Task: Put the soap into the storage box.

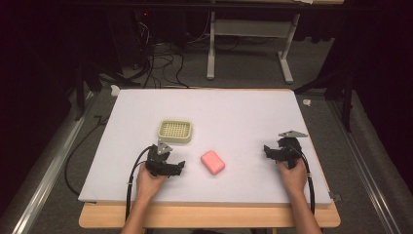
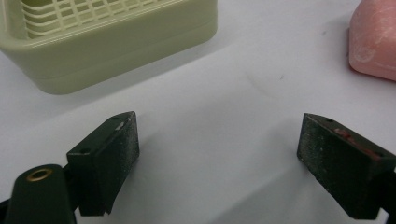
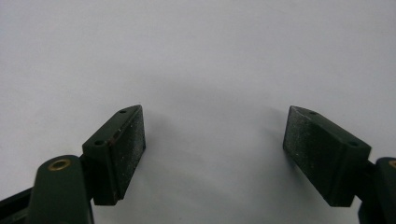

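High view: one soap [image 1: 213,162], one basket [image 1: 175,131].

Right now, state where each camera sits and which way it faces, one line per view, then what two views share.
High view: fixed above the person's side, looking forward and down on the table; both forearms, left gripper and right gripper show.
Left gripper view: rides the left gripper, low over the table, facing soap dish and pink soap; open jaws show.
Right gripper view: rides the right gripper, facing bare tabletop; open jaws show.
Shared: high and left gripper views both show dish and soap.
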